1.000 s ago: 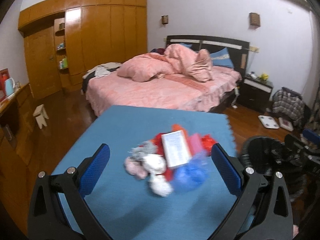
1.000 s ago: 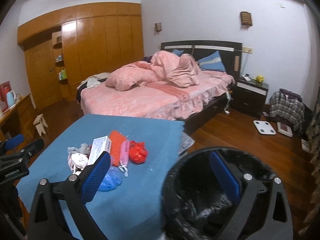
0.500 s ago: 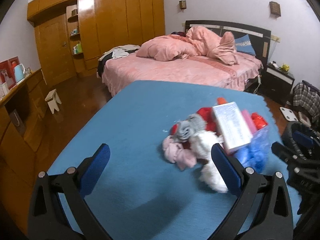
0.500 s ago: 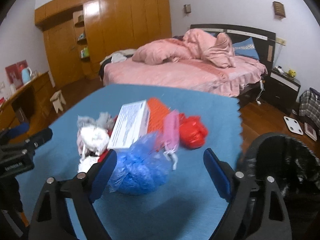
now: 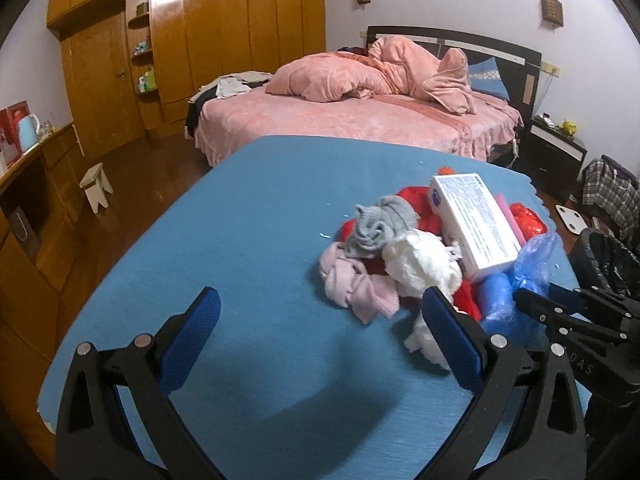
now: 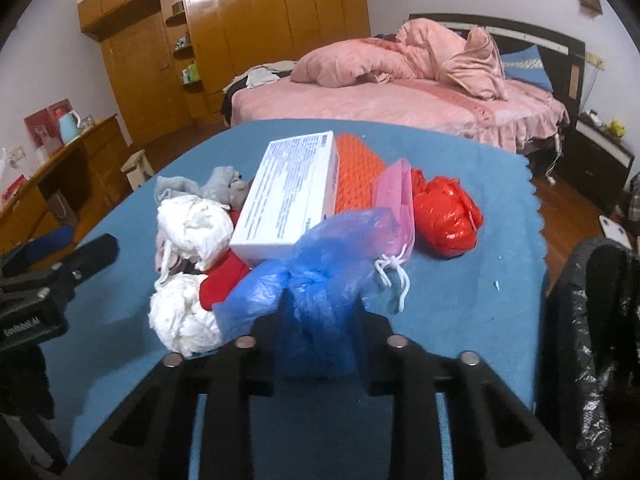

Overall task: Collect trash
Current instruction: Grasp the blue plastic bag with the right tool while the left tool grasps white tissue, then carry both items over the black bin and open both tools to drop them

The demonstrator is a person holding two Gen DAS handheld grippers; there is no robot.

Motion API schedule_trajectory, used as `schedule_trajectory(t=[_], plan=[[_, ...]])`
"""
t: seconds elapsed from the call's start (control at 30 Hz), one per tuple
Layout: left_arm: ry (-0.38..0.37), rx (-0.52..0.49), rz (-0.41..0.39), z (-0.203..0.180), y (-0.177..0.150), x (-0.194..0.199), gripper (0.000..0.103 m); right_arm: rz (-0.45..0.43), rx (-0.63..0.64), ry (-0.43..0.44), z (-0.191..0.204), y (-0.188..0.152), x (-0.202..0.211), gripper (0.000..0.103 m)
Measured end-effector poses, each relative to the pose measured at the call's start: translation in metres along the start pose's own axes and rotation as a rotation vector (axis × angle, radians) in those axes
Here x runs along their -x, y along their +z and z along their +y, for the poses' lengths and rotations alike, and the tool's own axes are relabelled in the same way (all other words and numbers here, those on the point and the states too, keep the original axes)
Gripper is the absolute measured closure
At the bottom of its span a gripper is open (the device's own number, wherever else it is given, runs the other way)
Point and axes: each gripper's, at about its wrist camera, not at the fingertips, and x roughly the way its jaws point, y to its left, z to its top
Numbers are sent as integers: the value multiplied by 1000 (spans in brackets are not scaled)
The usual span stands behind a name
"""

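Observation:
A heap of trash lies on the blue mat [image 5: 240, 220]: a white box [image 6: 288, 200], white crumpled tissue [image 6: 192, 224], a grey sock [image 5: 376, 224], a pink cloth [image 5: 352, 284], a red bag [image 6: 444, 216] and a blue plastic bag [image 6: 316, 280]. My right gripper [image 6: 320, 312] is closing its jaws, and the near end of the blue plastic bag is pinched between them. My left gripper [image 5: 320, 302] is open and holds nothing. It hovers low over the mat, with its right finger beside the tissue. The bin with a black liner [image 6: 592, 320] stands off the mat's right edge.
A pink bed [image 5: 360, 120] lies behind the mat, with a dark nightstand [image 5: 556, 148] to its right. A wooden wardrobe [image 5: 200, 40] fills the back left. A small white stool [image 5: 96, 188] and a wooden counter with a blue kettle [image 5: 28, 128] stand on the left.
Both grippers have come down and moved in toward the heap. The right gripper swung from above the bin to the blue bag and its jaws closed around it. The left jaws stayed wide.

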Motion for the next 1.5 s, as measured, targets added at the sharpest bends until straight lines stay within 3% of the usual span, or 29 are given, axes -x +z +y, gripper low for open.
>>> schedule_trajectory(t=[0.13, 0.23, 0.5, 0.67, 0.77, 0.87, 1.2, 1.5], plan=[[-28, -10, 12, -11, -3, -3, 10, -5, -6, -3, -7, -2, 9, 82], [-62, -7, 34, -21, -6, -6, 21, -10, -20, -24, -14, -3, 15, 83], [-129, -44, 94, -52, -23, -21, 35, -7, -48, -77, -33, -6, 13, 83], [-222, -55, 118, -63, -25, -31, 73, -12, -47, -76, -34, -5, 14, 83], [-221, -81, 102, -71, -27, -27, 81, -18, -51, -75, -34, -5, 17, 83], [-224, -65, 91, -70, -27, -23, 85, -23, -59, -72, -38, -5, 22, 83], [-237, -35, -29, -71, -2, 25, 87, -105, -86, -73, -47, 3, 64, 83], [-398, -91, -65, -132, 24, 42, 87, -192, -182, -199, -101, 4, 124, 83]])
